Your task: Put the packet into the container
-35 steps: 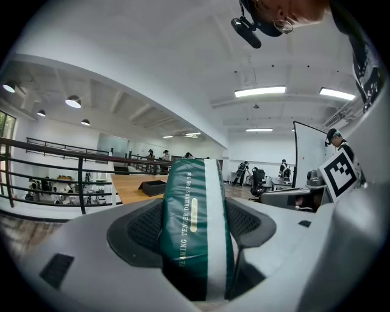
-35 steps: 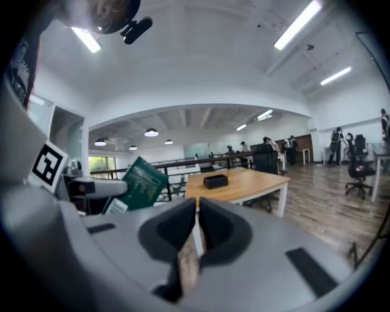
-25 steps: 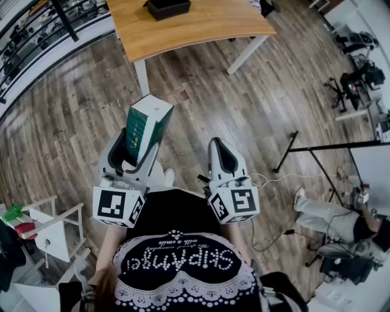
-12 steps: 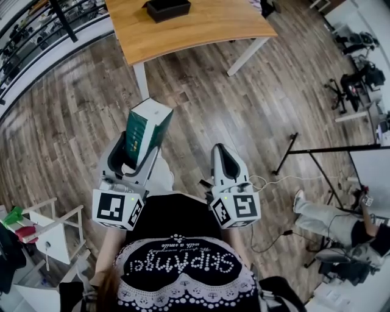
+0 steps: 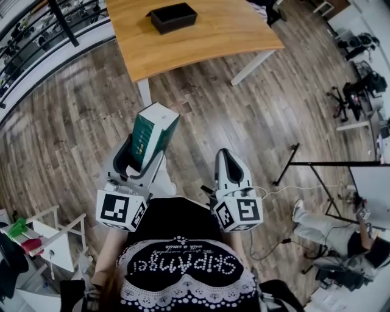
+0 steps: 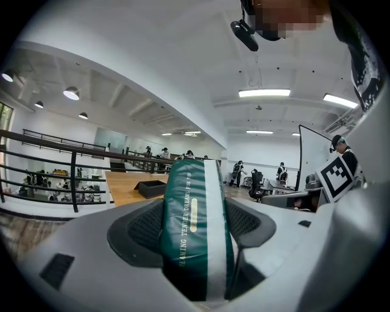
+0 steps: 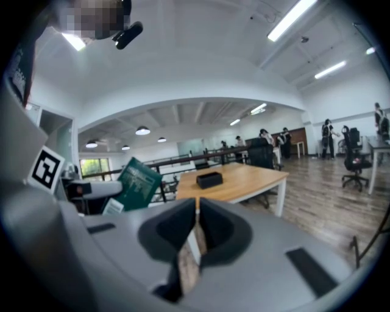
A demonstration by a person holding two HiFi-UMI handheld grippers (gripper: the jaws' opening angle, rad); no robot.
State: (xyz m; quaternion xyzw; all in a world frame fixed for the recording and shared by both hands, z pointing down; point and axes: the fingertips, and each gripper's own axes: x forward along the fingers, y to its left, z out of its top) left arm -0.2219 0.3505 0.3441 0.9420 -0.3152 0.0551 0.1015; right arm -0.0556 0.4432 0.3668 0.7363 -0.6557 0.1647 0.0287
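Clamping the packet, left tongs hang over floor, short of table

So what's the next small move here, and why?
Probably carry the left tongs forward toward the table. They are shut on the green packet, held over the floor, while the black container sits on that table, well ahead.

Ahead of me stood the wooden table, pale top on white legs, planted on the plank floor. And there on its top sat the black container, open side up, bare wood all round it.
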